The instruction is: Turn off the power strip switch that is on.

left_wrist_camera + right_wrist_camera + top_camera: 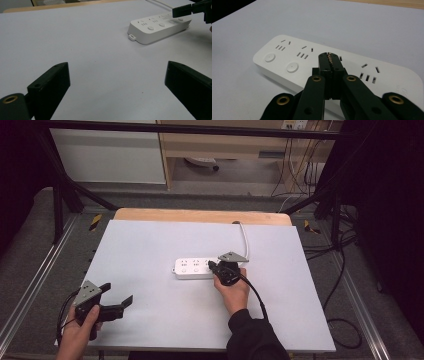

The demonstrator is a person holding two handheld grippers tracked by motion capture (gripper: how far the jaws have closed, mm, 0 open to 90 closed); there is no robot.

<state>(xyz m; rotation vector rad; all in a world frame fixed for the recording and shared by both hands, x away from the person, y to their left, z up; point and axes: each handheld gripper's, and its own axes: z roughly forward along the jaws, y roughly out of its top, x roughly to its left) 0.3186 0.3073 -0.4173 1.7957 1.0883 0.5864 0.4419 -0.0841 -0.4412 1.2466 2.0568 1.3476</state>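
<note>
- A white, oblong plastic power strip [199, 268] with rows of sockets and round buttons is seen lying flat on a pale grey sheet [150, 285], slightly right of the sheet's middle.
- A white cable [244, 240] is seen running from the strip's right end toward the far edge of the sheet.
- In the left gripper view, the power strip [157, 27] is shown at the upper right, with a small tab at its near end.
- The right gripper [214, 266] is held over the right part of the strip, with its black jaws pressed together and nothing clamped between them.
- In the right gripper view, the closed tips of the right gripper [329, 57] are seen above the strip's top face [287, 53], in line with the third socket group; contact with the strip cannot be told.
- The left gripper [119, 297] is held near the sheet's front left corner, well apart from the strip.
- Its jaws are spread wide, with only bare sheet [100, 62] between them.
- A light wooden table edge [200, 215] is visible beyond the sheet's far side.
</note>
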